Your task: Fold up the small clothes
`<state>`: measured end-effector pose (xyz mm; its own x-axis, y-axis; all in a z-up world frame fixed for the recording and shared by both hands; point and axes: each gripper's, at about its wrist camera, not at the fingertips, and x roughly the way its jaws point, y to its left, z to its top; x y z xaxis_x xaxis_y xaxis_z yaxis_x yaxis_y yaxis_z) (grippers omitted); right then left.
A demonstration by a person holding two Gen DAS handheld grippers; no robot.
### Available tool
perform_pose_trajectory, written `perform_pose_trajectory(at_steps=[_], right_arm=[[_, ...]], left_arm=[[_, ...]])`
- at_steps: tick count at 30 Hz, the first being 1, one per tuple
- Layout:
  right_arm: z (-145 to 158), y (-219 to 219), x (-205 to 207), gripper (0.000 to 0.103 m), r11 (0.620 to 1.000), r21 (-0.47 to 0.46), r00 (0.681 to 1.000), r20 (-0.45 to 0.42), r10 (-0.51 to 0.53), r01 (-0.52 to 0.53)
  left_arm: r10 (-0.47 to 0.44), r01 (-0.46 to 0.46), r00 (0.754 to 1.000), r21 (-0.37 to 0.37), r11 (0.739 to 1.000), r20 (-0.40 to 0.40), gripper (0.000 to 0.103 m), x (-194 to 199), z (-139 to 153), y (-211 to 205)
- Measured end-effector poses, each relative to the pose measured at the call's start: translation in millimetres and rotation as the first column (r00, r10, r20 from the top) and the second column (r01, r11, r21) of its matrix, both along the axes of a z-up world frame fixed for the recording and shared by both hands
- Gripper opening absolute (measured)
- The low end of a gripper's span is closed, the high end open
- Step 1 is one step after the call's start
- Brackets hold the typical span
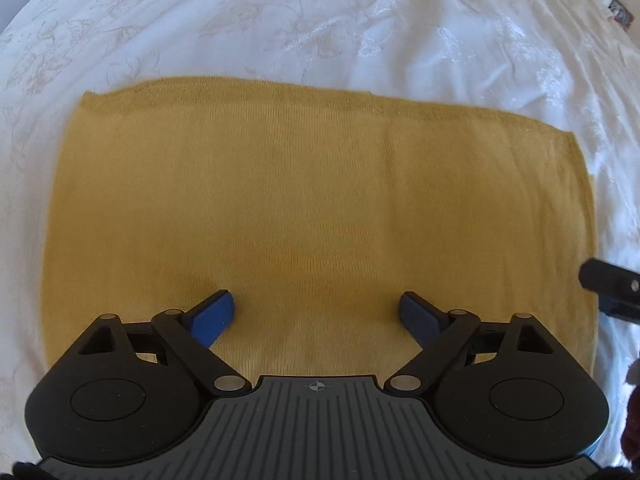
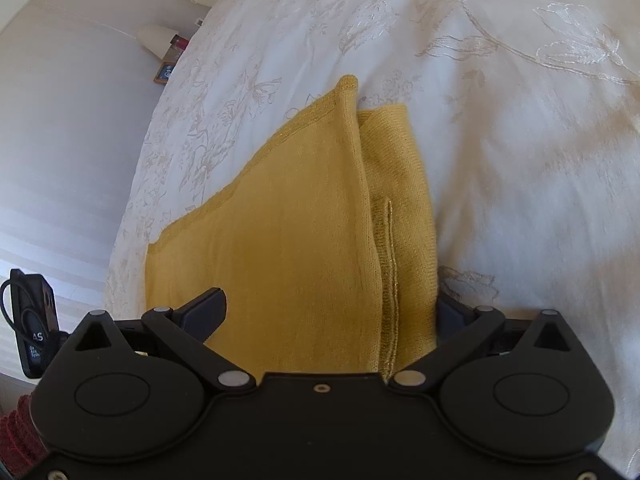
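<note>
A mustard-yellow knit garment [image 1: 320,200] lies folded flat on the white embroidered bedspread [image 1: 280,20]. My left gripper [image 1: 318,312] is open just above its near part, with blue pads [image 1: 214,316] spread wide and empty. In the right wrist view the garment [image 2: 300,240] shows folded layers, with a seam along its right edge. My right gripper [image 2: 330,312] is open and straddles the garment's near end. Its right finger [image 2: 450,314] is partly hidden behind the cloth edge. The right gripper's tip also shows in the left wrist view [image 1: 608,284], at the garment's right edge.
The bedspread [image 2: 520,120] extends far and right. The bed's left edge drops to a pale wall [image 2: 60,140]. A lamp [image 2: 156,38] and small items stand on a nightstand beyond. A black device with a cable [image 2: 34,324] is at lower left. Dark red fabric [image 2: 20,428] lies at bottom left.
</note>
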<state>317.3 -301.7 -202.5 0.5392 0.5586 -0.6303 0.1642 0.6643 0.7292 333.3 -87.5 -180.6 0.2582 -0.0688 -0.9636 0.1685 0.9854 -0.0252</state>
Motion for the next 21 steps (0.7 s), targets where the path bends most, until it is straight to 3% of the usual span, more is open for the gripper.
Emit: perform_pose_trajectory(at_steps=[5,11,14,16,17,21], right_arm=[[3.1,1.8,-1.1,0.103,1.000,-0.002,1.000,-0.018,-0.002,0.002],[6.9,2.0,-7.1,0.101,1.000,-0.028,0.999,-0.044,-0.006,0.004],[12.6,6.9,-2.9,0.073,0.995,-0.101,0.997,-0.072,0.001,-0.008],[15.4,8.3,-0.8,0.041,0.990,-0.141,0.995,-0.100,-0.010,-0.005],[16.4,8.9,0.2,0.034,0.989,-0.150,0.994,-0.111,-0.011,-0.006],[34.4,22.8,2.0,0.027,0.978,-0.209,0.995,-0.099,-0.007,-0.014]], left_arm=[[0.020,-0.020,0.998,-0.003,1.000,-0.053,0.091,-38.3,-12.8,7.9],[0.006,-0.006,1.000,-0.025,1.000,-0.002,0.088,-44.9,-0.2,14.3],[0.021,-0.020,0.999,-0.026,0.999,0.037,0.087,-45.2,12.7,26.2],[0.022,-0.021,0.998,-0.028,0.999,0.053,0.087,-44.9,20.6,37.5],[0.022,-0.020,0.998,-0.031,0.999,0.062,0.087,-46.8,24.7,44.9],[0.018,-0.015,0.995,-0.032,0.999,0.099,0.087,-55.5,40.2,72.9]])
